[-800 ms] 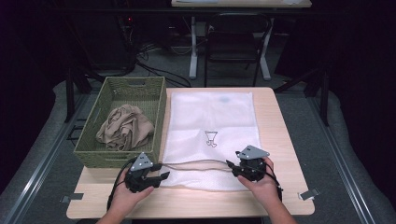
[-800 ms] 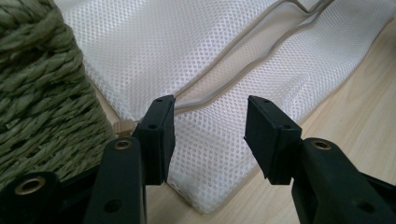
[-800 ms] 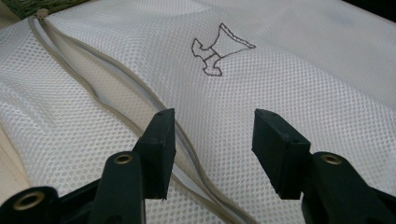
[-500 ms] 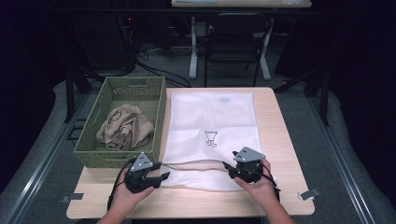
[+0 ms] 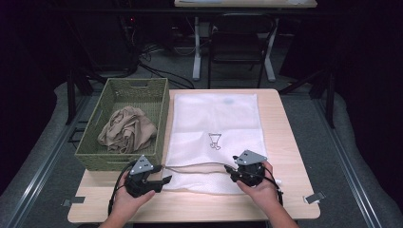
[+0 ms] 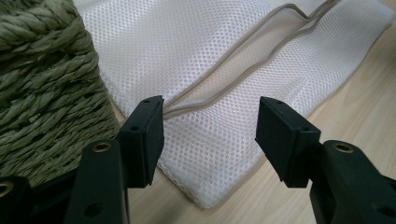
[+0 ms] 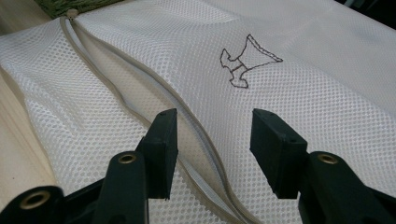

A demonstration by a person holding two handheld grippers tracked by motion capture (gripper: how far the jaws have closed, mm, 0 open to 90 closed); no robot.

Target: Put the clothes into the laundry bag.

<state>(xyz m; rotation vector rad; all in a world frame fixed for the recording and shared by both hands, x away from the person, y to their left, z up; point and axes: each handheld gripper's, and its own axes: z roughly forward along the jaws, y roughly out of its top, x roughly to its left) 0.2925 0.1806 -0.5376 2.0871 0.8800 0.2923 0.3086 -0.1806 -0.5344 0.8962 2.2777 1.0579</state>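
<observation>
With both the left gripper (image 6: 210, 140) and right gripper (image 7: 212, 151) held wide and empty, the mesh bag's (image 5: 216, 126) zipper edge (image 7: 201, 140) could be missed if only 1 layer is pinched.

A: The mesh bag (image 6: 196, 70) runs off the top and right edges of the left gripper view; its zip (image 6: 243, 60) exits at the top.

B: From above, the basket (image 5: 90, 154) wall hides part of the beige cloth (image 5: 127, 129). The bag's printed mark (image 5: 215, 141) is too small to identify.
</observation>
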